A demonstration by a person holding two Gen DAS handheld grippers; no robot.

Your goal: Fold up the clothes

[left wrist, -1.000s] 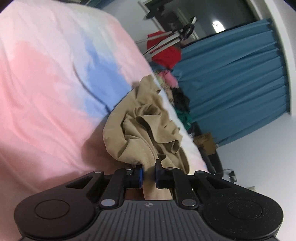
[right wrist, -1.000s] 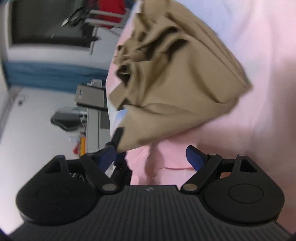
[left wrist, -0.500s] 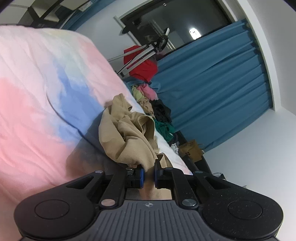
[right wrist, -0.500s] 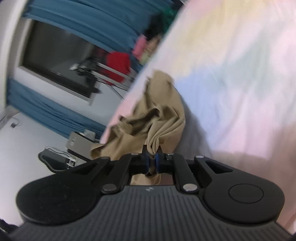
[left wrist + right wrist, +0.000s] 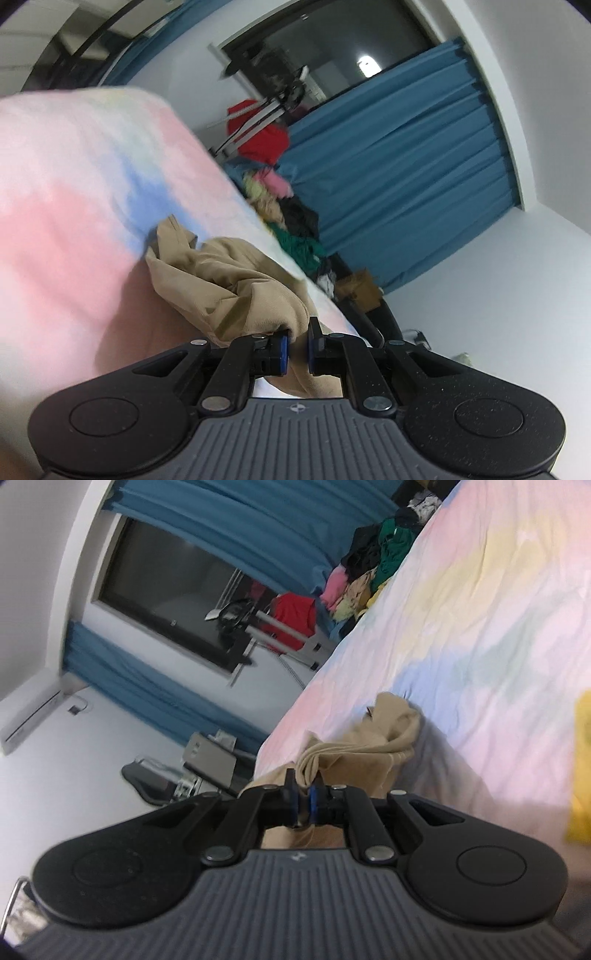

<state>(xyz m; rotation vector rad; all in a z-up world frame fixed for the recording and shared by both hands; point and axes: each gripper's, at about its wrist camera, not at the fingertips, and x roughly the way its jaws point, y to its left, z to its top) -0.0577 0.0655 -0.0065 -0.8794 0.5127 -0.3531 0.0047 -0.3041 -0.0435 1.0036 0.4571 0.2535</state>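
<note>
Left gripper (image 5: 297, 345): jaws nearly closed, blue pads pinching a fold of the tan garment (image 5: 236, 291).
Right gripper (image 5: 303, 799): jaws have just been closing and now clamp a bunched edge of the tan garment (image 5: 373, 753), cloth between the pads.
Garment: crumpled, running forward from both sets of jaws, its far end lying on the bedsheet (image 5: 74, 206).
Bedsheet: pastel pink, blue and yellow patches, wrinkled, under the garment in both views (image 5: 498, 627).
Yellow cloth (image 5: 583, 768): at the right edge of the right wrist view, on the sheet, apart from the garment.
Clothes pile (image 5: 291, 221): mixed colours, heaped beyond the bed's far edge beside the blue curtain (image 5: 406, 177).
</note>
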